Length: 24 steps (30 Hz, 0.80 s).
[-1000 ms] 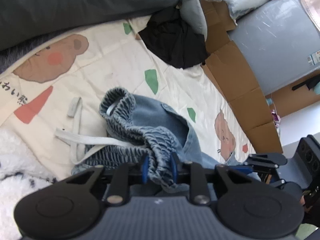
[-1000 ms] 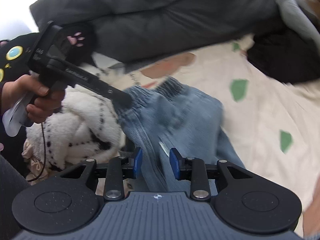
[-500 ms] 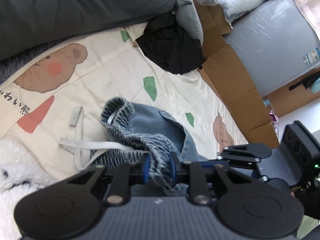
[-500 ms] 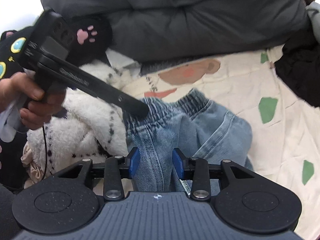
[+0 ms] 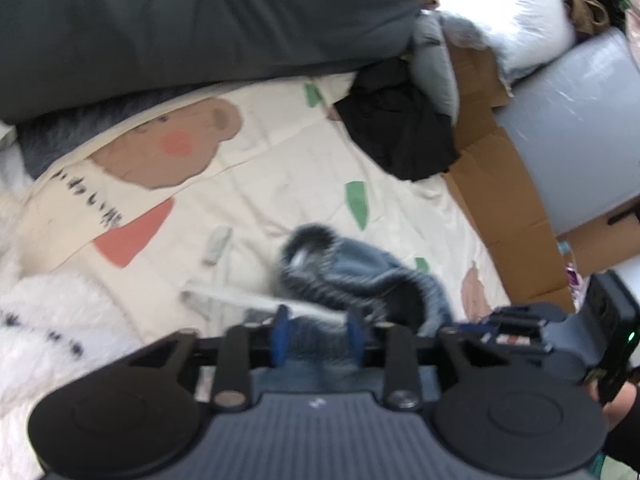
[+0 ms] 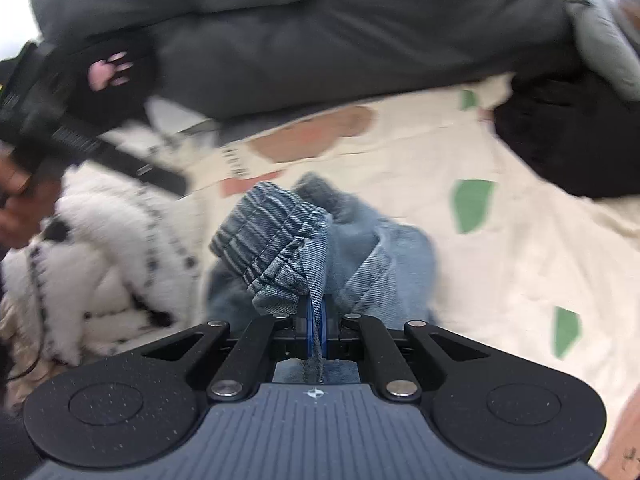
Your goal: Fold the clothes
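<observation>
Left wrist view: my left claw [image 5: 318, 338] stands released, blue pads apart, with blurred denim between them but not pinched. The jeans [image 5: 360, 280] lie bunched on the cream sheet [image 5: 280, 168], elastic waistband curled up just past the pads. A pale drawstring [image 5: 248, 300] runs across the sheet to the left pad. White fleece [image 5: 44, 320] with black marks sits at the left. A dark grey cushion [image 5: 200, 20] fills the top. A black garment [image 5: 400, 132] is heaped at the sheet's far edge, beside cardboard [image 5: 500, 184] and a grey box [image 5: 580, 140]. My right claw's body [image 5: 560, 340] crowds in at the right, touching the denim side. Frame is motion-blurred.

Right wrist view: my right claw [image 6: 316, 330] is clenched on a thin fold of the jeans [image 6: 288, 240]; cloth passes between the pressed pads and the ribbed waistband bulges just above them, hiding the sheet [image 6: 440, 168] there. The left claw [image 6: 120, 156] reaches in from the left as a blurred black bar, tip clear of the denim, held by a hand [image 6: 20, 204]. Fleece [image 6: 100, 260] lies below it. A black paw-print item [image 6: 108, 74] sits against the cushion [image 6: 340, 40]. Black garment [image 6: 572, 140] at right.
</observation>
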Tool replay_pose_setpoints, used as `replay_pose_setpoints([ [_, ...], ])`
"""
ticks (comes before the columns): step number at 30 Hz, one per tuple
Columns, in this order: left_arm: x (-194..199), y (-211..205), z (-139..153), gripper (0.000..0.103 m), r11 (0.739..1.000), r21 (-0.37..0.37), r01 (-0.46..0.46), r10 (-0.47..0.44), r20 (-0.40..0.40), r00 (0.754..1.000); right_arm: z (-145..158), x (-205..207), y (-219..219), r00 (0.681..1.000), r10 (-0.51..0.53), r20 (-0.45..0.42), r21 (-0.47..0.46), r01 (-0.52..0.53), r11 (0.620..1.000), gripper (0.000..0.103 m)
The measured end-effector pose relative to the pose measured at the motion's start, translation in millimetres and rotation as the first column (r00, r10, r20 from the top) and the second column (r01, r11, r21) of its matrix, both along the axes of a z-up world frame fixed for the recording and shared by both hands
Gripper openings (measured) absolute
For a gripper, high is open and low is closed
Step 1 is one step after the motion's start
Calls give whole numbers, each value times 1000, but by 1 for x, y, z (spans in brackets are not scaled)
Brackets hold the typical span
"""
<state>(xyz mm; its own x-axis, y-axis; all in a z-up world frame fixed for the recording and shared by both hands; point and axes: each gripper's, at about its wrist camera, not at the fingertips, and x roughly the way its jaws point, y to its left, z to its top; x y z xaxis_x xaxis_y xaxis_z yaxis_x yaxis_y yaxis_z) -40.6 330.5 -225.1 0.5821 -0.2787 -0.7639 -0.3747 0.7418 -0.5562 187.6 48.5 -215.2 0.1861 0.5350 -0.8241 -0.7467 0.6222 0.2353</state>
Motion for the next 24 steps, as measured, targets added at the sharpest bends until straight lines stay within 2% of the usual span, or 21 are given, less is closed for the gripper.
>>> replay_pose_setpoints([
  [6, -2, -9, -34, 56, 1000, -18, 5, -6, -89, 996, -11, 26, -10, 996, -94, 3, -38, 94, 995, 2],
  [13, 4, -18, -64, 61, 1000, -26, -9, 6, -138, 990, -35, 51, -16, 986, -168, -17, -77, 167, 983, 2],
  [19, 10, -21, -87, 64, 998, -54, -23, 15, -136, 991, -55, 60, -19, 976, -215, -27, -107, 211, 972, 2],
  [24, 11, -18, -99, 64, 993, -101, -64, 54, -97, 994, -70, 67, -21, 967, -251, -35, -131, 245, 961, 3],
])
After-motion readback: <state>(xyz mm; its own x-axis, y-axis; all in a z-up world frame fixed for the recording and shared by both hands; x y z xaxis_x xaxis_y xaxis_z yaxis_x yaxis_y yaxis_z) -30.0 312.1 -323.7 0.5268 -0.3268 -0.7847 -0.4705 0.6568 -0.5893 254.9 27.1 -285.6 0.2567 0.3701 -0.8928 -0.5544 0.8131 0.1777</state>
